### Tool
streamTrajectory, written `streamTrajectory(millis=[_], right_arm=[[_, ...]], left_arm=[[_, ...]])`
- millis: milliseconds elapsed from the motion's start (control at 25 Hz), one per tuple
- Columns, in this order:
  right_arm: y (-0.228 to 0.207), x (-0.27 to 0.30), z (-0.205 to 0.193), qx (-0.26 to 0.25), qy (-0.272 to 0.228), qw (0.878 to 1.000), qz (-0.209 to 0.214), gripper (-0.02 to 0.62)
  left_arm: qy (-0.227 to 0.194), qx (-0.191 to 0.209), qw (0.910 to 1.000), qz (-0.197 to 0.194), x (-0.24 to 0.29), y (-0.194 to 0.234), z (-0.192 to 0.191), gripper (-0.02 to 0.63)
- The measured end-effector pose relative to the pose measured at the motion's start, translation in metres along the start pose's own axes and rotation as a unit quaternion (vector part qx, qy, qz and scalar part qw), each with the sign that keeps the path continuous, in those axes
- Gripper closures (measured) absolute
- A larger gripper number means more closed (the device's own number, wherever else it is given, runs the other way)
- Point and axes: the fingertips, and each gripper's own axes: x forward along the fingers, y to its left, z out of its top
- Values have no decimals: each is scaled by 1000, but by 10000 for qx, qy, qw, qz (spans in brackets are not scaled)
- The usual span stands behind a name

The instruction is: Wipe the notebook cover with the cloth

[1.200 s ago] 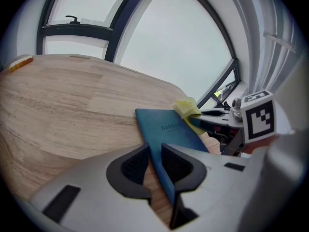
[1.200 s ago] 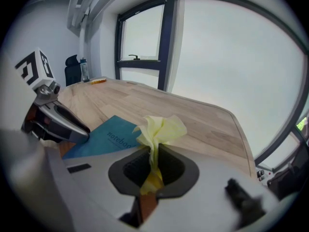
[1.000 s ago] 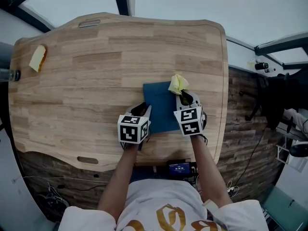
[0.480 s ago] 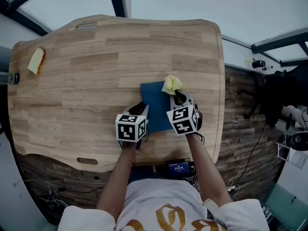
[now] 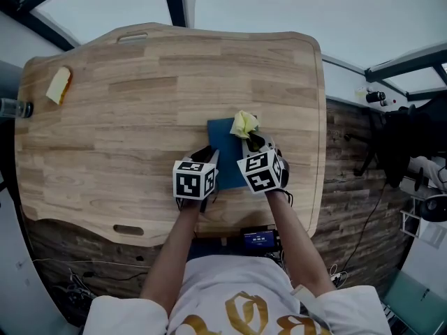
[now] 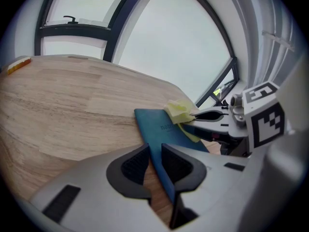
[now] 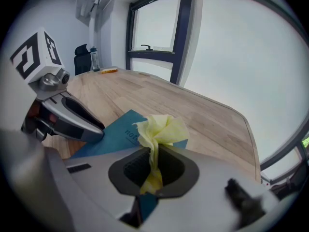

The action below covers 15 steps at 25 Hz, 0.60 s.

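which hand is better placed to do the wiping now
Right: the right tool grips the cloth over the notebook, while the left tool pinches the notebook's near edge, steadying it.

Blue notebook [image 5: 223,152], yellow cloth [image 5: 244,124], light-wood table [image 5: 126,103]

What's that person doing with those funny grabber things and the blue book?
A person is working at a wooden table with a gripper in each hand. The left gripper pinches the near left edge of the blue notebook, which lies flat on the table. The right gripper is clamped on a bunched-up yellow cloth, held at the far end of the notebook's cover. It looks like the cover is being wiped while the other gripper steadies the book.
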Motion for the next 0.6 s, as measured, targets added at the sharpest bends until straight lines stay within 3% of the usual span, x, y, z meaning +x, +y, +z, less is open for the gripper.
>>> streamTrajectory(millis=[600], right_arm=[[35, 6, 12, -48, 133, 9981, 593, 558]], left_arm=[[5, 16, 10000, 18, -1, -1, -2, 517]])
